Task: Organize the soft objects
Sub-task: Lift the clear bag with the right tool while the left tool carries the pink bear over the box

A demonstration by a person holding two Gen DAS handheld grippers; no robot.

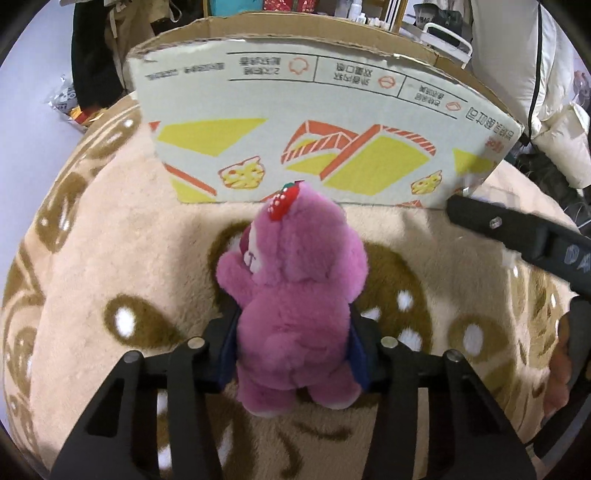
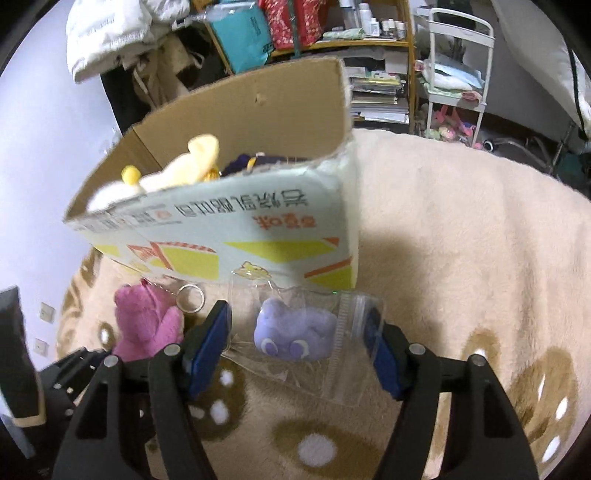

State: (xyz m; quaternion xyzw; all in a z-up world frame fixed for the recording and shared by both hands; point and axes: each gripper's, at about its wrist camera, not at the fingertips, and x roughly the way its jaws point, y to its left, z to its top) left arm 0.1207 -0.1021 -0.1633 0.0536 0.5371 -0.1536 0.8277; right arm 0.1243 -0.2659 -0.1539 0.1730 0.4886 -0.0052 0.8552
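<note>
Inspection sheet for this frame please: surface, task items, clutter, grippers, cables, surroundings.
Surface: cream fleece blanket with brown-and-white pattern.
Job's things: pink plush bear with strawberry on its head; purple plush sealed in a clear bag; open cardboard box already holding a yellow plush and something dark.
Clutter: metal key ring on the bear's chain, lying on the blanket.
Grippers: left gripper shut on the pink plush bear's body; right gripper shut on the clear bag's sides.
Cables: nothing seen.
Surroundings: wooden shelf with bottles and packages, white trolley, piled bedding.
</note>
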